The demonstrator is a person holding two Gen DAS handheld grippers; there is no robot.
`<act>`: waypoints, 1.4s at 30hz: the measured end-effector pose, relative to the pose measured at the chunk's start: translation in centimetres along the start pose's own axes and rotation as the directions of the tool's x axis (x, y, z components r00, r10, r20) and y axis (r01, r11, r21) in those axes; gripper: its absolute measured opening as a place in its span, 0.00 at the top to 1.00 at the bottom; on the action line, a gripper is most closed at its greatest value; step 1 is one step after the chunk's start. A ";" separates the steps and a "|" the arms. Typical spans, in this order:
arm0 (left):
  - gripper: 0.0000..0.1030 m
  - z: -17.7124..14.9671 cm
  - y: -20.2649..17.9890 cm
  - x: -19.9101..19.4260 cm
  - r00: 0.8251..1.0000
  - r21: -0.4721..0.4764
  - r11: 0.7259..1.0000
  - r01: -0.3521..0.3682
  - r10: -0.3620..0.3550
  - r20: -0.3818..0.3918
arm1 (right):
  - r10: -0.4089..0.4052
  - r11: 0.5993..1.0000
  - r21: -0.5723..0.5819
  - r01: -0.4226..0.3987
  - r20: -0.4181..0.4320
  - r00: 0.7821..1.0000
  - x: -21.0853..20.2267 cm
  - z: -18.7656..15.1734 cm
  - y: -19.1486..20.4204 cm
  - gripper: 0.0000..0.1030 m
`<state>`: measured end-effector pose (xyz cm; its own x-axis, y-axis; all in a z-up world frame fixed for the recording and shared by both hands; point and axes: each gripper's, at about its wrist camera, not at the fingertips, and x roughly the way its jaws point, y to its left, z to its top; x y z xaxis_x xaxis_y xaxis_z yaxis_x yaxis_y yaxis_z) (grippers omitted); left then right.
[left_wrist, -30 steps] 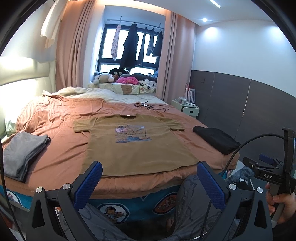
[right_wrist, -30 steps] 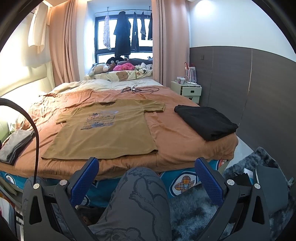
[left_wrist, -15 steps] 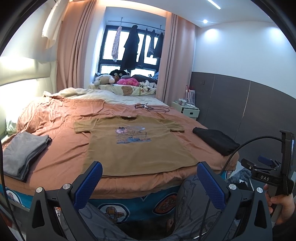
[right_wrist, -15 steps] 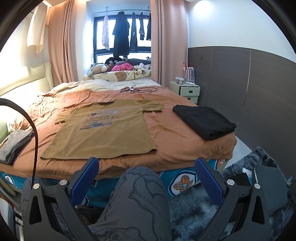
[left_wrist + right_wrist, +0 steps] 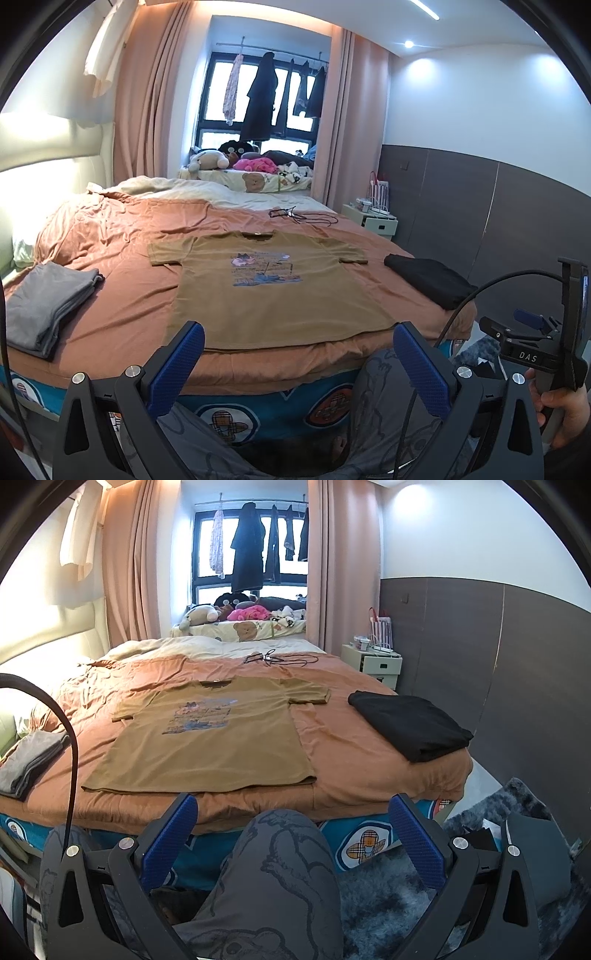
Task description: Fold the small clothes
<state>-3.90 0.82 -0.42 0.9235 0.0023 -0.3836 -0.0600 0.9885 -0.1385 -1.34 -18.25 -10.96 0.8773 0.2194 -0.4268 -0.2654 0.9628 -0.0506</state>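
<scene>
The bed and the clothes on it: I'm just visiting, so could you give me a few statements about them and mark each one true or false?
1. The brown T-shirt lies spread flat on the bed, print side up. True.
2. The left hand-held gripper is clamped on the T-shirt's hem. False: it is open, short of the bed, and touches no cloth.
3. A folded black garment lies to the right of the T-shirt. True.
4. The folded grey garment lies on top of the T-shirt. False: it lies apart, to the T-shirt's left.
5. The right hand-held gripper is open and holds nothing. True.
</scene>
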 end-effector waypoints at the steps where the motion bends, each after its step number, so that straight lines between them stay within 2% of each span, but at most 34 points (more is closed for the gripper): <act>1: 0.00 0.0 0.0 0.0 1.000 -0.001 1.000 0.003 -0.003 0.000 | -0.002 1.000 0.000 0.002 0.001 1.000 0.0 0.0 -0.1 0.00; 23: 0.00 -0.6 0.0 -0.3 1.000 -0.019 1.000 -0.006 0.006 0.006 | -0.014 1.000 -0.012 0.014 0.002 1.000 0.0 -0.7 0.4 0.00; 26: 0.00 -0.4 0.1 -0.3 1.000 -0.022 1.000 -0.008 0.008 0.008 | 0.013 1.000 -0.004 -0.013 -0.011 1.000 0.0 -0.5 0.3 0.00; 35: 0.01 2.6 1.2 1.4 0.999 -0.041 0.999 -0.015 0.017 0.029 | 0.063 0.998 -0.007 -0.063 0.014 0.998 0.3 2.8 -1.1 0.00; 37: 0.01 3.5 1.6 2.3 0.999 -0.030 0.999 -0.025 0.026 0.024 | 0.072 0.997 -0.002 -0.072 0.029 0.997 1.1 3.3 -1.6 0.00; 40: 0.00 5.1 2.5 3.8 1.000 -0.017 1.000 0.012 -0.012 0.011 | 0.093 0.995 0.026 -0.094 0.022 0.995 3.0 3.8 -2.4 0.00; 42: 0.01 6.2 2.7 5.0 1.000 0.015 1.000 -0.019 0.019 0.001 | 0.115 0.993 0.031 -0.115 0.007 0.993 4.4 4.4 -2.8 0.00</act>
<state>2.87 4.45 3.00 0.9228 0.0210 -0.3848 -0.0714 0.9905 -0.1171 5.01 -19.29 -8.75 0.8438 0.3295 -0.4236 -0.3520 0.9356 0.0266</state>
